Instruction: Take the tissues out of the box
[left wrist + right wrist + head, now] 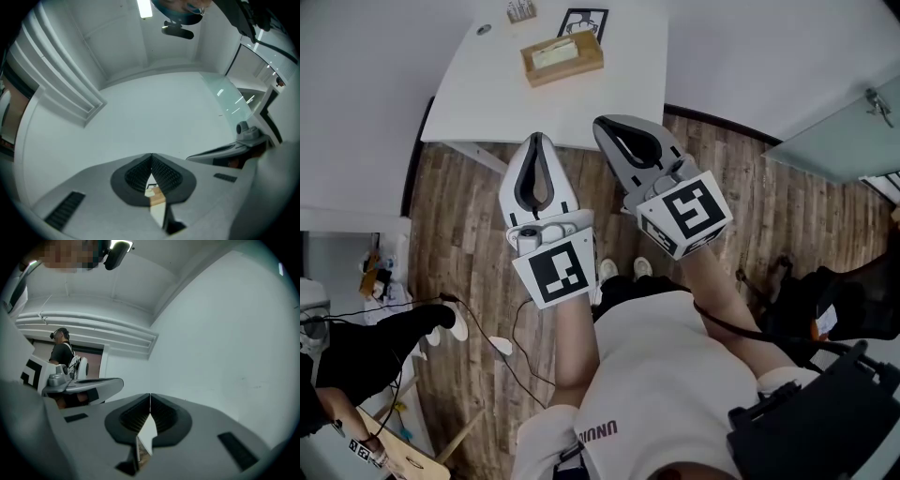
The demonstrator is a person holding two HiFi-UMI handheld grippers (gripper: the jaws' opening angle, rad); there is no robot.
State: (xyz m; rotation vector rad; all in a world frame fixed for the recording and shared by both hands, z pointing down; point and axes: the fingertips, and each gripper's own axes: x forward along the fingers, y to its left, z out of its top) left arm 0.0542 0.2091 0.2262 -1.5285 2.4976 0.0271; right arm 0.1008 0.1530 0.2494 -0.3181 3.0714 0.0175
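Note:
A wooden tissue box (562,56) with a pale tissue in its top slot stands at the far side of the white table (478,98). Both grippers hang side by side over the wooden floor, short of the table's near edge and apart from the box. My left gripper (540,138) is shut with nothing in it; in the left gripper view (151,154) a sliver of the box (157,197) shows below the closed tips. My right gripper (600,122) is shut and empty as well, its tips meeting in the right gripper view (150,394).
A small holder (521,11), a framed card (582,21) and a round disc (484,30) sit at the table's far edge. Another person (356,352) is at the lower left, with cables (520,328) on the floor. A black bag (825,422) lies at the lower right.

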